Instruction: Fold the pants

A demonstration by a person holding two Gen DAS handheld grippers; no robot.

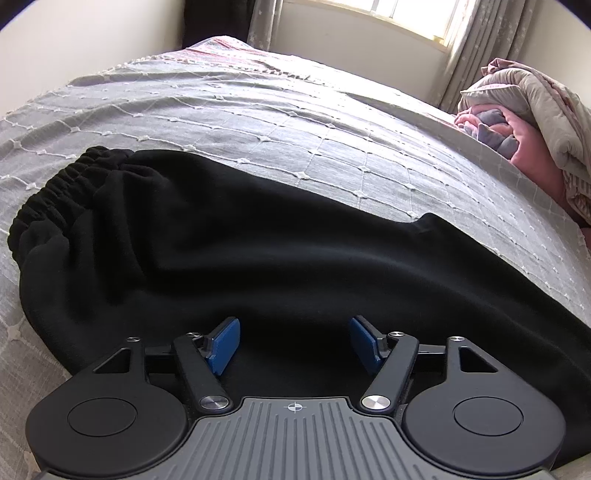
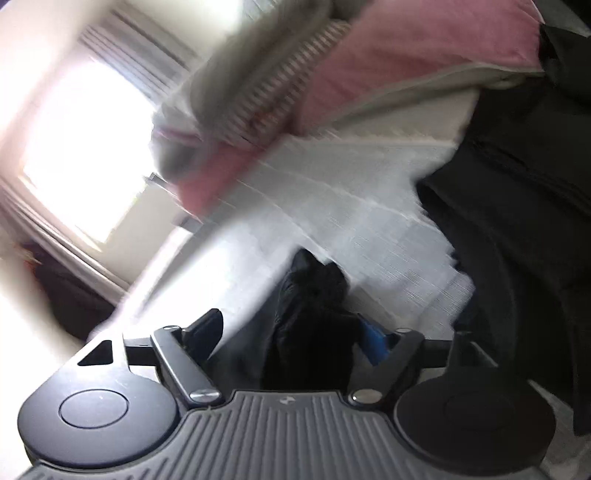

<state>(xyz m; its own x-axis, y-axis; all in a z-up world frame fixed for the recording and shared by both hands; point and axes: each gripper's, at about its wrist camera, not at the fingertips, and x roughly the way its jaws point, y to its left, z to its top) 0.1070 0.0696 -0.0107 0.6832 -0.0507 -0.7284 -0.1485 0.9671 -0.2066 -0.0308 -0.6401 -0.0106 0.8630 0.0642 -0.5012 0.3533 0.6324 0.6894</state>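
Observation:
Black pants [image 1: 258, 243] lie flat across a grey bedspread [image 1: 258, 122], with the elastic waistband [image 1: 55, 188] at the left and the legs running off to the right. My left gripper [image 1: 295, 343] is open, its blue pads [image 1: 223, 345] hovering just above the black fabric near its front edge. In the blurred right wrist view my right gripper [image 2: 291, 332] has a bunch of black pants fabric [image 2: 314, 314] between its fingers; more black cloth [image 2: 517, 221] hangs at the right. The jaws look wide apart, and whether they pinch the cloth is unclear.
A heap of pink and grey bedding [image 1: 535, 129] lies at the right end of the bed, also in the right wrist view [image 2: 332, 81]. A bright window with curtains [image 1: 406, 22] stands behind the bed. A wall [image 1: 74, 44] borders the left.

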